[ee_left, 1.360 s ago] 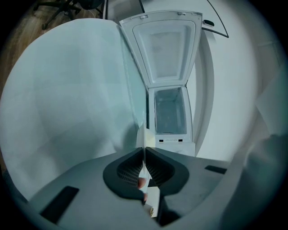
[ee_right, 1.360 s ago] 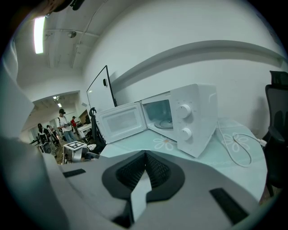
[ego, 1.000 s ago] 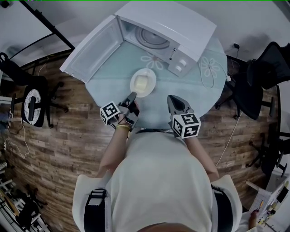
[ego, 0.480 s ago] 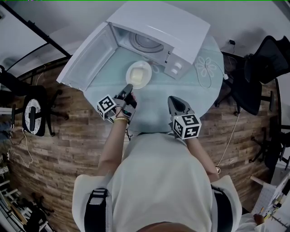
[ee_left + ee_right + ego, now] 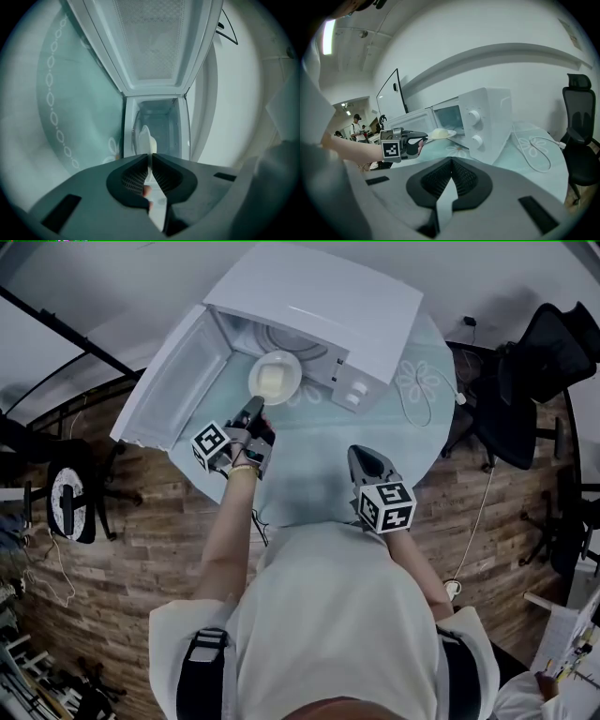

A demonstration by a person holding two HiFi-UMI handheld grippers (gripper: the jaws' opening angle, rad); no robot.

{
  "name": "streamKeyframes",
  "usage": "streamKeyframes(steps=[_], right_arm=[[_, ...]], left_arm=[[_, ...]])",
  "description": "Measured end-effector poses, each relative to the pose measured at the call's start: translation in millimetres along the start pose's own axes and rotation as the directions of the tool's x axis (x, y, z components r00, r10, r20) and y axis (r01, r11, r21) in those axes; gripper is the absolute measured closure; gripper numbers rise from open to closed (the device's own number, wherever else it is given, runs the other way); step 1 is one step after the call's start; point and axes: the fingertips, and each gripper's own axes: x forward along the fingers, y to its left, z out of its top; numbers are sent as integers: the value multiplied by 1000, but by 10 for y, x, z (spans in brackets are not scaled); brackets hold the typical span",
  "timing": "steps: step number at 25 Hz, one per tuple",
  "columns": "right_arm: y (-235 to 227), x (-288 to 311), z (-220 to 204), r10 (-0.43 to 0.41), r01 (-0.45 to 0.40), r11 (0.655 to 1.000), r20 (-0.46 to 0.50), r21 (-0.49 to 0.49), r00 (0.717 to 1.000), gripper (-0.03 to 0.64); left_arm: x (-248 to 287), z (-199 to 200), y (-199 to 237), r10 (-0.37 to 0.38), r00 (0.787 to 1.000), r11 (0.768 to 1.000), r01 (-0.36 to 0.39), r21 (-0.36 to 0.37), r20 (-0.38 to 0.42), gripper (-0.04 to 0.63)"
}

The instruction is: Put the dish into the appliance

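A white dish (image 5: 275,377) with pale yellow food hangs level at the mouth of the white microwave (image 5: 319,306), whose door (image 5: 173,381) is swung open to the left. My left gripper (image 5: 255,406) is shut on the dish's near rim. In the left gripper view the dish (image 5: 146,139) shows edge-on between the pressed pads, just before the cavity (image 5: 161,123). My right gripper (image 5: 357,453) hovers over the table's near side, shut and holding nothing. From the right gripper view I see the dish (image 5: 440,134), the left gripper (image 5: 423,138) and the microwave (image 5: 487,119).
The microwave stands on a round table with a teal flowered cloth (image 5: 309,460). A white power cable (image 5: 417,381) loops on the cloth right of the microwave. Black office chairs (image 5: 548,348) stand right of the table, another chair (image 5: 70,498) left. People stand far off (image 5: 357,125).
My left gripper has carried the dish from the middle of the table away from me, up to the microwave's opening. The right gripper has stayed near the table's front.
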Motion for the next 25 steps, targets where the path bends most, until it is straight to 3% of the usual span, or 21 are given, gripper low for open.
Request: streamKeyframes(steps=[3, 17, 25], right_arm=[[-60, 6, 8, -21, 21, 1000, -3, 9, 1000, 611], [-200, 109, -51, -77, 78, 996, -41, 32, 996, 611], [-194, 156, -70, -87, 88, 996, -53, 33, 995, 611]], left_arm=[[163, 90, -58, -25, 1000, 1000, 25, -14, -2, 568], [745, 369, 76, 13, 1000, 998, -13, -69, 0, 566], [1031, 482, 123, 46, 999, 998, -47, -44, -22, 568]])
